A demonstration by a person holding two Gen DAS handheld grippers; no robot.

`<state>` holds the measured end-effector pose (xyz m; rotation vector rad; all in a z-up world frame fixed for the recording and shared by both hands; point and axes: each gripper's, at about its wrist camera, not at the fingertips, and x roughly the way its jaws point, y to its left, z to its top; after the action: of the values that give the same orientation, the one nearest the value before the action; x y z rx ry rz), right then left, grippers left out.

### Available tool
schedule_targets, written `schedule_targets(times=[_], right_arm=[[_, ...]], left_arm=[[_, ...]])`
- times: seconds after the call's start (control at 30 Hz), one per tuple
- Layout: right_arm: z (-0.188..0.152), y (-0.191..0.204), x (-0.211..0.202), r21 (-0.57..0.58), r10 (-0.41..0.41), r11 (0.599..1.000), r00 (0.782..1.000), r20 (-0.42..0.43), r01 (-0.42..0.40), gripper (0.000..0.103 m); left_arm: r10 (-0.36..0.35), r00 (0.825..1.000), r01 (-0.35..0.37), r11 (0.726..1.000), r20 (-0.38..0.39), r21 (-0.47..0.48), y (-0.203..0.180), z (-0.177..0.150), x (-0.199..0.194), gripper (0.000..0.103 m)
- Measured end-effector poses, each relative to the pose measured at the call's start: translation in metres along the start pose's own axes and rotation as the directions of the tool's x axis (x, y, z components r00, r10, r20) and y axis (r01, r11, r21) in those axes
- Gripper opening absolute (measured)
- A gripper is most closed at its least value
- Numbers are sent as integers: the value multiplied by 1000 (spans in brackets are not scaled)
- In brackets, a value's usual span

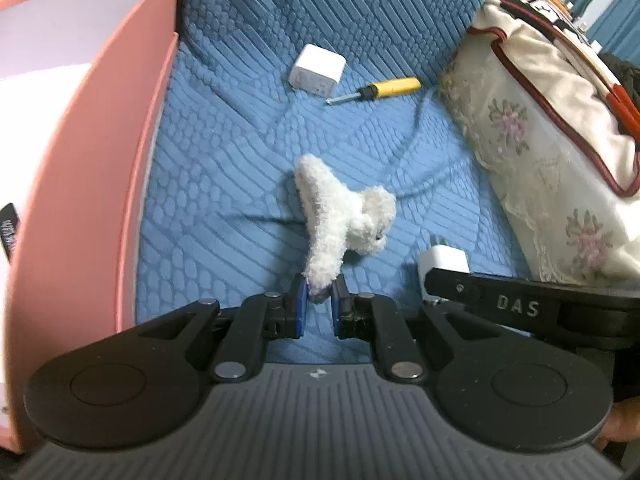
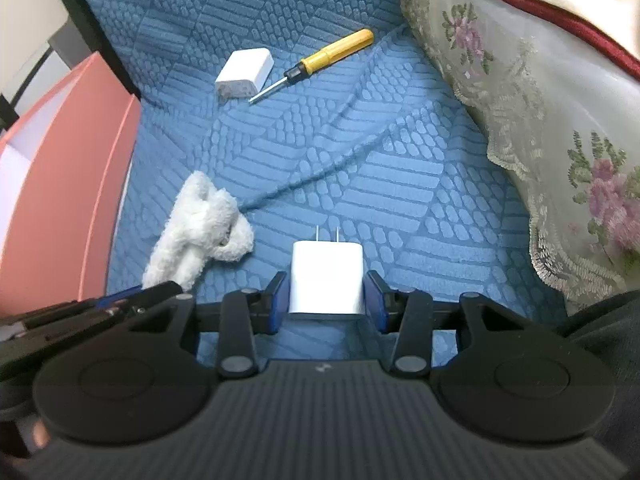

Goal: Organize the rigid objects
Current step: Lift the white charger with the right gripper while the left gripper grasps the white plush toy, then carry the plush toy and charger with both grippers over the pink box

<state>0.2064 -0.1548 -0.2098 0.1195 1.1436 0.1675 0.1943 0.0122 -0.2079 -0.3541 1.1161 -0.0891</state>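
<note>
A white fluffy hair claw [image 1: 340, 216] lies on the blue quilted seat; it also shows in the right wrist view [image 2: 200, 228]. My left gripper [image 1: 320, 292] has its pads against the claw's near tip. My right gripper [image 2: 326, 300] has its jaws on both sides of a white wall charger [image 2: 326, 276], prongs pointing away; a thin gap shows on the right side. The charger also shows in the left wrist view [image 1: 444, 260]. A second white charger [image 1: 316, 70] [image 2: 244, 72] and a yellow-handled screwdriver [image 1: 380, 90] [image 2: 320, 60] lie farther back.
A pink open box [image 1: 100, 160] [image 2: 60, 184] stands at the left edge of the seat. A cream floral lace-covered cushion [image 1: 540, 140] [image 2: 540, 120] fills the right side. The blue backrest [image 1: 340, 0] rises behind the objects.
</note>
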Motion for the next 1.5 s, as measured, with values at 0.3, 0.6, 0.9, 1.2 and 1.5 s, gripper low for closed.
schedule_targets(times=[0.3, 0.6, 0.9, 1.2, 1.5], right_arm=[[-1, -7, 6, 82, 24, 996, 1000, 5, -24, 47], [1, -13, 14, 105, 49, 993, 998, -28, -46, 46], [3, -11, 10, 87, -12, 996, 999, 33, 9, 46], [15, -23, 13, 151, -36, 988, 998, 47, 29, 46], [16, -26, 18, 173, -23, 985, 999, 23, 18, 46]], left_arm=[[-20, 1000, 20, 1000, 7, 7, -4, 3, 3, 49], [-15, 997, 18, 999, 72, -41, 3, 18, 1, 57], [-33, 997, 34, 999, 72, -21, -1, 23, 12, 57], [-53, 998, 51, 998, 46, 36, -10, 21, 22, 57], [-19, 996, 9, 993, 83, 114, -23, 20, 36, 57]])
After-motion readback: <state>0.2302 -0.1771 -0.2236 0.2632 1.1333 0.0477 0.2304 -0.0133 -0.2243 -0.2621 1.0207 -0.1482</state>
